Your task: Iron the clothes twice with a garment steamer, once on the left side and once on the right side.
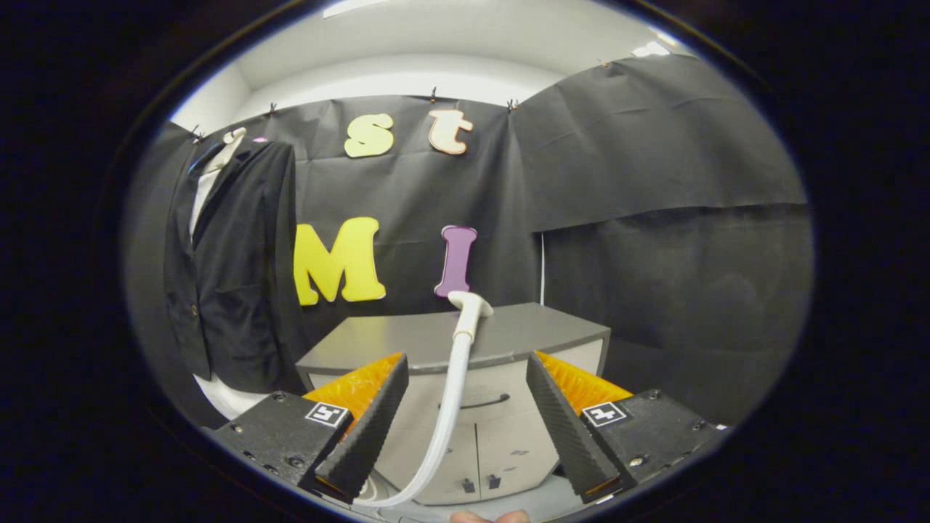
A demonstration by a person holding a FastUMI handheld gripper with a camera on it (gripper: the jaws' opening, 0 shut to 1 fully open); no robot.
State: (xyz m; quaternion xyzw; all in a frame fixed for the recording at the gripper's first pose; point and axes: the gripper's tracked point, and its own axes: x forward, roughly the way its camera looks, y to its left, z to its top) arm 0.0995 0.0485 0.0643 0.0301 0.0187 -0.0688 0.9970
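My claw (pixel 465 414) gapes open, the steamer's white hose (pixel 449 407) running between its fingers untouched; its head (pixel 469 303) rises ahead, the dark jacket (pixel 232 276) hanging beyond.

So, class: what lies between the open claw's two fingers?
In the gripper view, the white steamer hose runs up between the open claw's fingers to the white steamer head, with the grey cabinet behind; neither finger touches it.
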